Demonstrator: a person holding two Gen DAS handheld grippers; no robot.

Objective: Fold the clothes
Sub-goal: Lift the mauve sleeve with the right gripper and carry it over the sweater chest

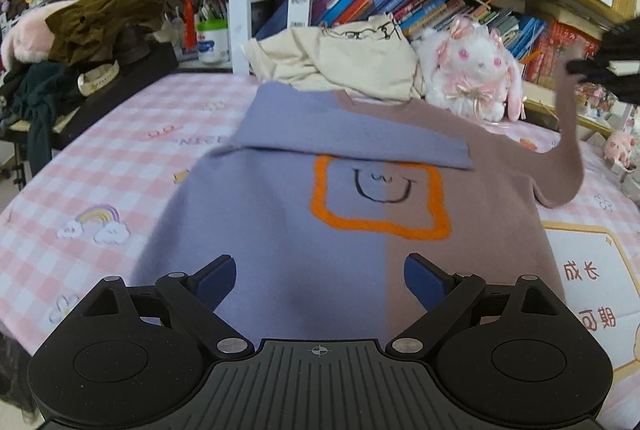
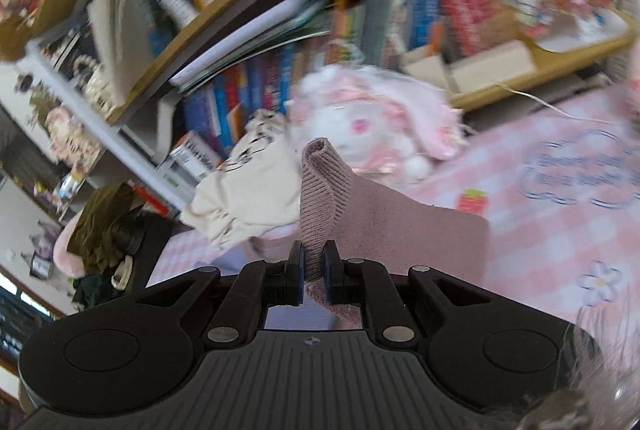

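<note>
A: Two grippers work on one sweater (image 1: 360,222), half lilac, half dusty pink, lying face up on the pink checked bedspread (image 1: 100,166) in front of us. The lilac sleeve (image 1: 352,138) already lies folded across the chest, covering the top of the orange square with the smile.

B: And the pink sleeve (image 1: 568,134)?

A: At about two o'clock in the left wrist view, it rises off the bed, its cuff clamped by the right gripper (image 1: 612,66). We judge that the sleeve fold is the step in hand. The next move calls for carrying that cuff over toward ten o'clock and laying it flat over the lilac sleeve without dragging the body askew.

B: What is our left gripper (image 1: 320,280) doing?

A: It hovers over the hem at six o'clock, fingers spread wide, nothing between them.

B: What does the right wrist view add?

A: The grip itself: the ribbed cuff (image 2: 316,198) pinched between the right gripper's (image 2: 314,276) closed blue pads, standing up at twelve o'clock. It is blurred, and hides the folded lilac sleeve, which only the left view shows.
</note>
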